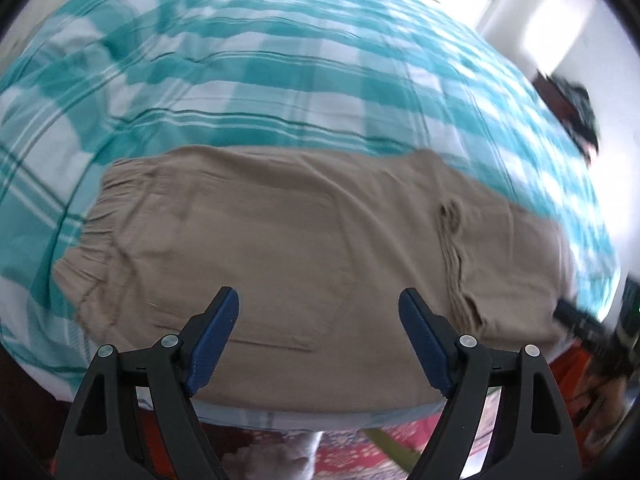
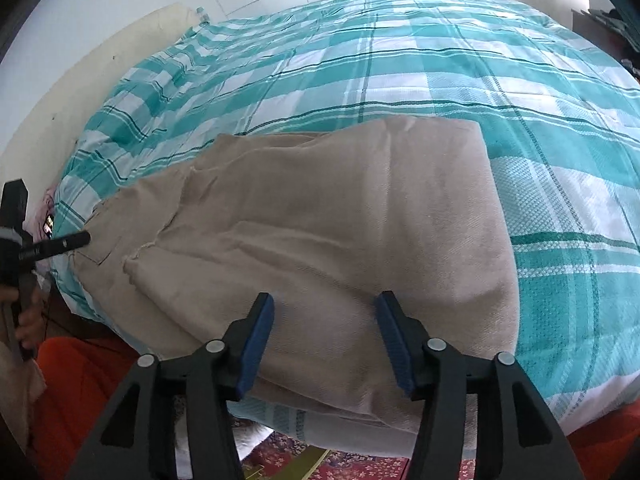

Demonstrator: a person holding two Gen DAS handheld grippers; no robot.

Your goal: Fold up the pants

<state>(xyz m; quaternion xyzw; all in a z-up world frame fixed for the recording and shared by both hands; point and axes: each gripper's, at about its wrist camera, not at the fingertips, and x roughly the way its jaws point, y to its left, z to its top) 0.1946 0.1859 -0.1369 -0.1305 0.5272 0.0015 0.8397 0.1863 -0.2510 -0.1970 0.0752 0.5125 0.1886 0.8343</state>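
Beige woven cloth fills the lower half of both views: the pants (image 1: 280, 240) lie flat on the bed (image 1: 280, 80), near its front edge, already doubled leg on leg, with the gathered waistband (image 1: 92, 224) at nine o'clock in the left wrist view and a folded layer lapped over toward three o'clock.

The left gripper (image 1: 319, 312) hangs above the seat of the pants with its blue fingers (image 1: 216, 332) spread wide and nothing between them. The right gripper (image 2: 324, 320) hovers over the folded end; its fingers (image 2: 256, 344) stand moderately apart, and no cloth is pinched between them.

My reading is that one cross fold has just been laid and let go, so the step in hand is the pause between folds. The next move probably calls for both grippers to pinch one end, likely the waistband side, and carry it across evenly so the edges meet without dragging the lower layers.

The left wrist view alone shows the elastic waistband and the outline of a back pocket (image 1: 260, 272), though it is blurred. The right wrist view is sharp and alone shows the raw hem edge (image 2: 160, 236) of the upper layer, the squared folded corner (image 2: 476, 132) at one o'clock, and the other gripper at nine o'clock with a hand (image 2: 24, 320) below it.
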